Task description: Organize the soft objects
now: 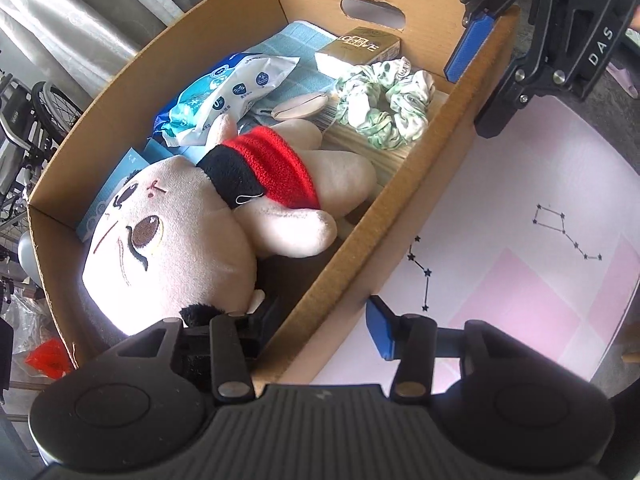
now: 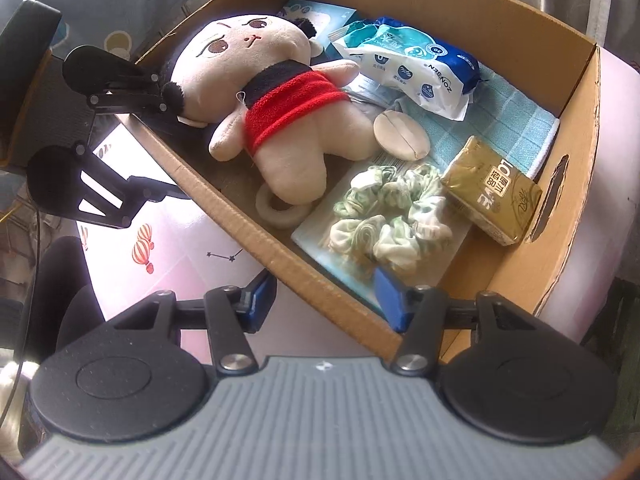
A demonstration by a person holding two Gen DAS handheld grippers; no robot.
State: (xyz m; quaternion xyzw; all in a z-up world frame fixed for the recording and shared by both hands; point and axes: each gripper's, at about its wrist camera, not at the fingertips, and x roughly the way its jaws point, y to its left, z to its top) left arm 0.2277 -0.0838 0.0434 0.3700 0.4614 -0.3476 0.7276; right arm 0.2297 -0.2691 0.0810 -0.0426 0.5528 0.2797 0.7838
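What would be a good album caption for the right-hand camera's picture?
Right gripper straddles the cardboard box wall, above a plush doll, green scrunchie and tissue pack.

box: it stands on the desk.
doll: it lies in the box, along the wall nearest the grippers.
wipes pack: in the box, behind the doll, lying partly on the cloth.
round pad: on the cloth's edge, just beside the doll's leg.
scrunchie: in the box, on a flat card, next to the doll's feet.
tissue pack: between the scrunchie and the end wall with the handle hole.
ring: under the doll's feet.
left gripper: its jaws sit one on each side of the box wall.
right gripper: the same, further along that wall.
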